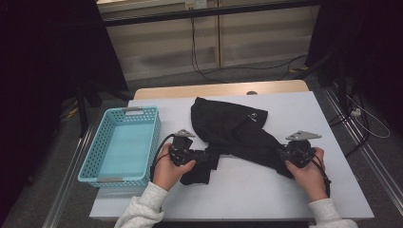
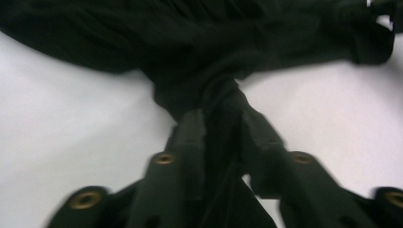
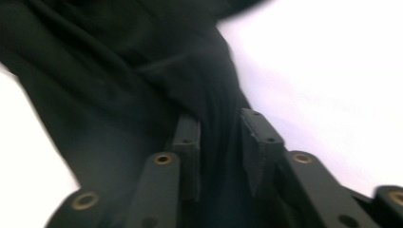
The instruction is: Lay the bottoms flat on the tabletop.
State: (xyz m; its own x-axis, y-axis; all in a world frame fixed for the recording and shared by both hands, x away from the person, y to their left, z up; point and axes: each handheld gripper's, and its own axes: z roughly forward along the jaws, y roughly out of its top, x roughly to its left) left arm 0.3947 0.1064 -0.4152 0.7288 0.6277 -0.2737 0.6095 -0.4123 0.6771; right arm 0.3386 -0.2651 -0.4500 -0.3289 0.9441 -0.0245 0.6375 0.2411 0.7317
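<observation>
A black garment (image 1: 228,126) lies crumpled across the middle of the white table (image 1: 266,190). My left gripper (image 1: 209,156) points right at the garment's near-left end. In the left gripper view a twisted bunch of the cloth (image 2: 209,90) runs between the jaws of my left gripper (image 2: 223,121), which stand a little apart around it. My right gripper (image 1: 280,153) points left at the garment's right end. In the right gripper view a fold of the cloth (image 3: 142,76) lies in the gap of my right gripper (image 3: 219,123), whose jaws are also slightly parted.
A light blue plastic basket (image 1: 90,161) stands at the table's left side, next to the left hand. Bare white tabletop stretches along the near edge between the two hands. Cables (image 1: 199,66) trail on the floor beyond the far edge.
</observation>
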